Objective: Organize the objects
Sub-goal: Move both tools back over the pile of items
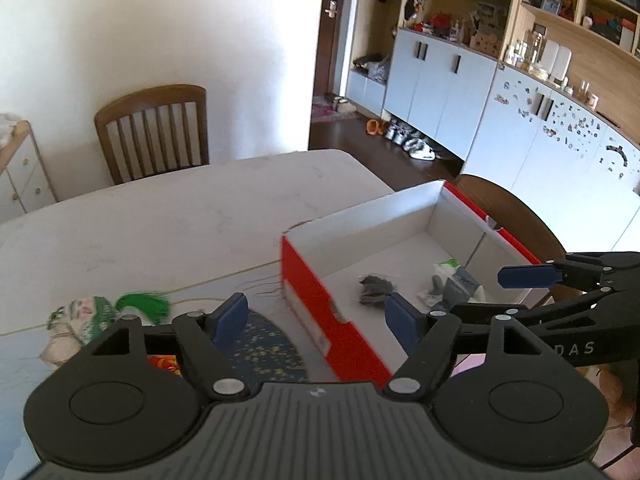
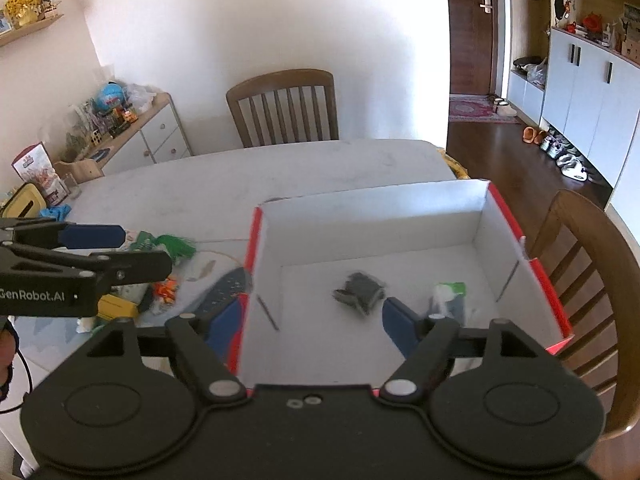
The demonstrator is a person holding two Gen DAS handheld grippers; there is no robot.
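Both tools wide open, gripping nothing: left tool (image 1: 316, 320) over box's near wall, right tool (image 2: 310, 320) above red box (image 2: 492, 216) holding dark bundle (image 2: 360, 288) and green-white packet (image 2: 450, 298); pale tabletop (image 2: 240, 176); wooden chair (image 2: 284, 108), white wall behind

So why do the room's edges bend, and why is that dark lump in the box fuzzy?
Both wrist views are fisheye, so walls and cupboards curve outward. The dark lump looks smeared in the right view and soft in the left; the box rim is sharper.
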